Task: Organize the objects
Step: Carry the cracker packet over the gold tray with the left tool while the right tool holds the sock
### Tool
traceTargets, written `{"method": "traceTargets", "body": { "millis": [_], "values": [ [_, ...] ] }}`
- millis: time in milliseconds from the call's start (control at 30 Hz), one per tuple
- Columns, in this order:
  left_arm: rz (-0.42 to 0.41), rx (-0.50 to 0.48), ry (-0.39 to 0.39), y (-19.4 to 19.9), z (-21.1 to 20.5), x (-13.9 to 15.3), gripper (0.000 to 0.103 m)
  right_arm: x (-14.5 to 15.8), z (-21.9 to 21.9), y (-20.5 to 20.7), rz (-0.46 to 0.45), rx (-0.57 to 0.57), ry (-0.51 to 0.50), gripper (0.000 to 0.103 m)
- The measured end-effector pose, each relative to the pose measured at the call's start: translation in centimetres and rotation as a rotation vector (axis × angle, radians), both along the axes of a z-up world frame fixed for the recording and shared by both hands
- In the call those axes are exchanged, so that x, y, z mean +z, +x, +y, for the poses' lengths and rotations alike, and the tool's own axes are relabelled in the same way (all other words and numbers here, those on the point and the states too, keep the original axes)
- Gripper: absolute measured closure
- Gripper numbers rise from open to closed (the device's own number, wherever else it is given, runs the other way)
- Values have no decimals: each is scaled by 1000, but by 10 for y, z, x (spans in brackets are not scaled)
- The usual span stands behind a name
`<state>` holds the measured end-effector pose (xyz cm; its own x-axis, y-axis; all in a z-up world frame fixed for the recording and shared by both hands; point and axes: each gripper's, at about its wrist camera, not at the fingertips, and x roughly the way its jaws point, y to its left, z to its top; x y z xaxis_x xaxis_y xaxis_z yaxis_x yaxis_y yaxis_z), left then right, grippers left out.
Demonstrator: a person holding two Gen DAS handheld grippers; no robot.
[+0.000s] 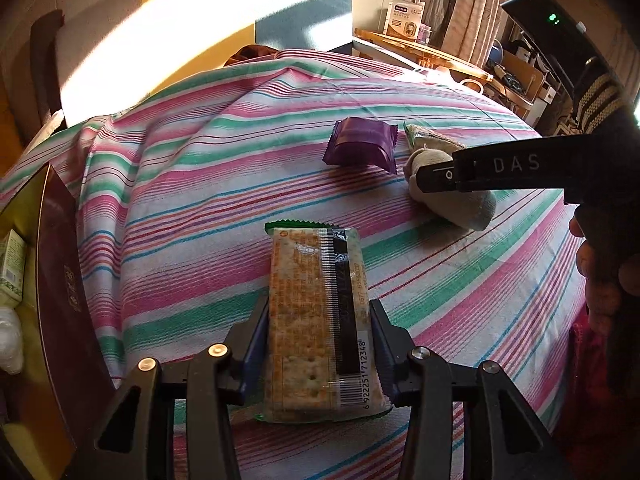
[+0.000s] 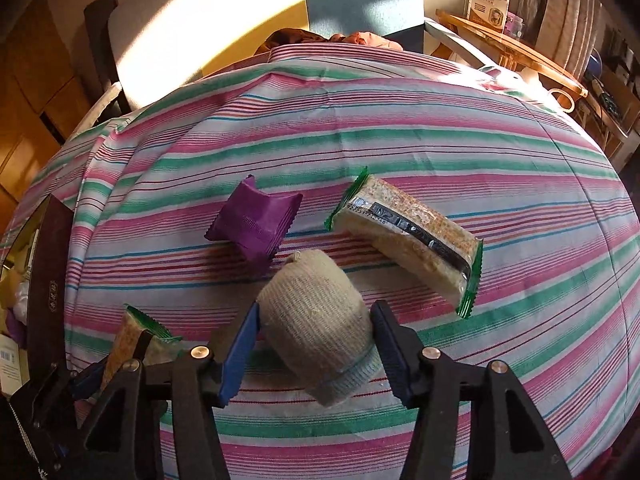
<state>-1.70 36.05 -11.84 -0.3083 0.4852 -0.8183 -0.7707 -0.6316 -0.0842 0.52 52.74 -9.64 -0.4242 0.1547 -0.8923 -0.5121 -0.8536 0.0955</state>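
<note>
My left gripper [image 1: 318, 320] is shut on a cracker pack [image 1: 316, 316] with a green-edged clear wrapper, held above the striped cloth; it also shows at the lower left of the right wrist view [image 2: 128, 340]. My right gripper [image 2: 314, 320] has its jaws on both sides of a rolled beige sock [image 2: 316, 320], touching it; the sock also shows in the left wrist view [image 1: 452, 196]. A purple snack packet [image 1: 360, 146] [image 2: 256, 226] lies beyond. A second cracker pack [image 2: 408, 240] lies to the right of the sock.
A striped pink, green and white cloth [image 1: 200, 184] covers the table. A dark red box [image 1: 60, 280] with small items inside stands at the left edge. A chair [image 1: 44, 64] and shelves with boxes [image 1: 404, 16] lie beyond the table.
</note>
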Motion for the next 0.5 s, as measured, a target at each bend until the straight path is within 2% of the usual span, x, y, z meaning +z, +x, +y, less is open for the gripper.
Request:
{"method": "traceTargets", "body": {
  "millis": [200,500],
  "values": [
    [6,17,-8,8,-8,9,56,-1,3,0,11,-6,-20,45],
    [69,38,60,26,-41,51,56,-2,-1,0,8,-3,-8,45]
  ]
}}
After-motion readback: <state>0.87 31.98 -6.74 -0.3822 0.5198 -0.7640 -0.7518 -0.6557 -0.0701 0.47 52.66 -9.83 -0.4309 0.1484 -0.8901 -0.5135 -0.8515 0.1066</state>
